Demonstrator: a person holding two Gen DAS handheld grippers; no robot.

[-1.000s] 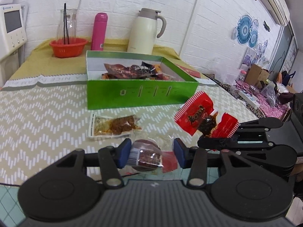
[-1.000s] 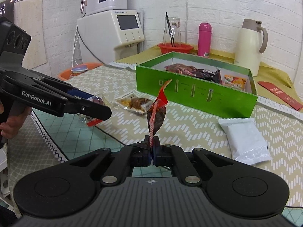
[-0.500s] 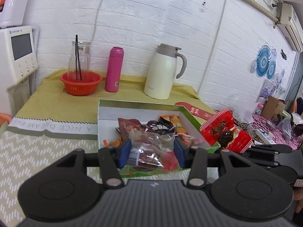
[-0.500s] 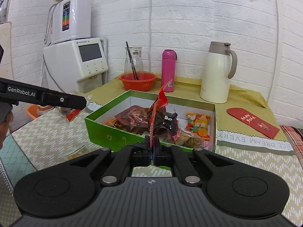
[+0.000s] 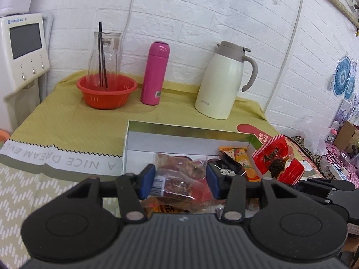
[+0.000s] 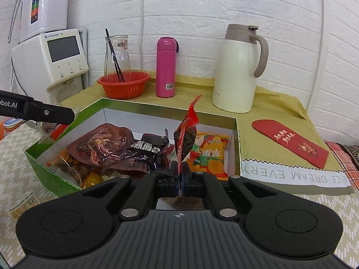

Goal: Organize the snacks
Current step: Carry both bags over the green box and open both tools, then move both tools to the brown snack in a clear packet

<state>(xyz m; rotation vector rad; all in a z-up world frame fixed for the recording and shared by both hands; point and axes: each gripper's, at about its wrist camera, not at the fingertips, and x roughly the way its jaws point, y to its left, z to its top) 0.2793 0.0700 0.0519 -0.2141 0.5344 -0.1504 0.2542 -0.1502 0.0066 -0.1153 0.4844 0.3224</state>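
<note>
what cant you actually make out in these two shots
- Left wrist view: the green box near wall, hidden behind the left claw and its clear snack bag.
- Right wrist view: the lower snacks in the pile, covered by the dark red packet.
- Right wrist view: the left claw's tips, edge-on.

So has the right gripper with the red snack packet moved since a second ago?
Yes. The right gripper, shut on the red snack packet, has gone forward from short of the green cardboard box to over its near wall.
</note>
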